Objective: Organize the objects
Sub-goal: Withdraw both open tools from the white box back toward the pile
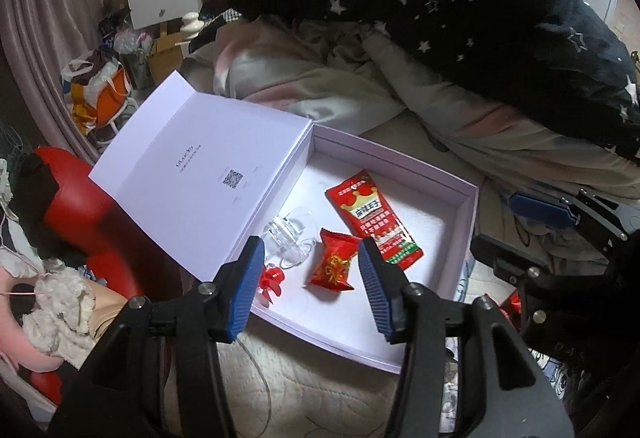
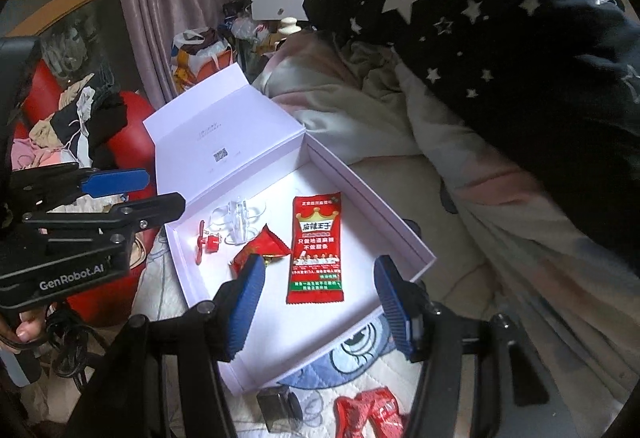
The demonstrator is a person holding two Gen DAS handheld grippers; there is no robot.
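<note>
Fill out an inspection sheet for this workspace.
Surface: quilted bed cover with cartoon print.
Job's things: open white box holds snack packet, red candy, clear clip, red fan; red wrapper and a dark object lie outside.
Clutter: star blanket, bedding.
Grippers: left gripper and right gripper open, empty.
Cables: thin wire on cover.
Surroundings: red chair with clothes, curtain, crowded shelf.
</note>
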